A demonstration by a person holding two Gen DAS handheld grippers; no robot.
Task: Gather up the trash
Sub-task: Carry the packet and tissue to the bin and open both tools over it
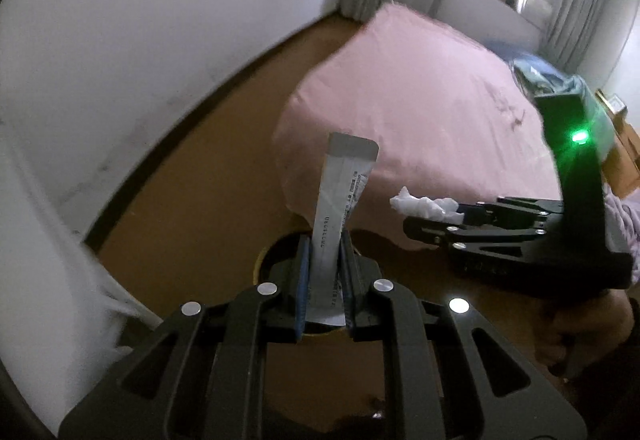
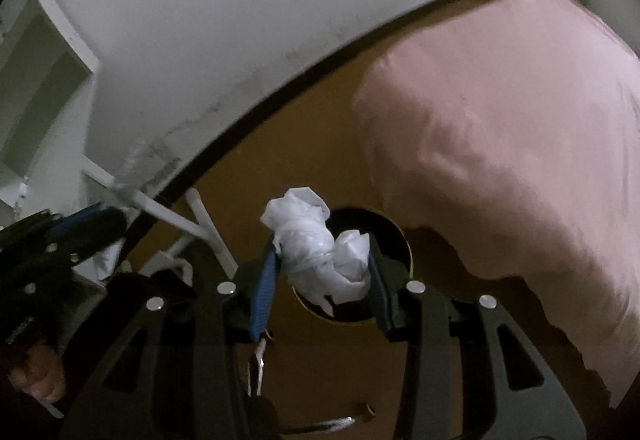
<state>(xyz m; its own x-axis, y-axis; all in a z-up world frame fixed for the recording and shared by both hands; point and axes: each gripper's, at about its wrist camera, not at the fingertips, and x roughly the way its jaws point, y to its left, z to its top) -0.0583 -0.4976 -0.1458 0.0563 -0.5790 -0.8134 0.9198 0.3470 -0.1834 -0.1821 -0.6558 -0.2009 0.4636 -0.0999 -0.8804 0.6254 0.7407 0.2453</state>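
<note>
Both pieces of trash were already picked up and neither had yet been dropped, so the collecting looked well advanced, with the release into a bin the step that remained. The left claw [image 1: 325, 280] was clamped on a flat grey-white printed paper wrapper strip [image 1: 340, 208], which stood up out of the blue pads and leaned slightly to the right, its grey end farthest from the claw. The right claw [image 2: 322, 280] was clamped on a crumpled white plastic-and-tissue wad [image 2: 316, 244], which bulged between the pads and stuck out beyond them toward the far side. Directly beyond each claw, low on the brown wooden floor [image 1: 208, 176], lay a dark round bin opening with a yellowish rim [image 2: 400, 240]; in the right wrist view the wad sat in front of that opening, and in the left wrist view the strip rose above it. In my judgement both items were near enough over the bin to be let go, though how high they hung could not be told. A bed with a pink sheet [image 1: 420, 100] stood just to the right of the bin, and a white wall [image 1: 160, 40] ran along the left.
</note>
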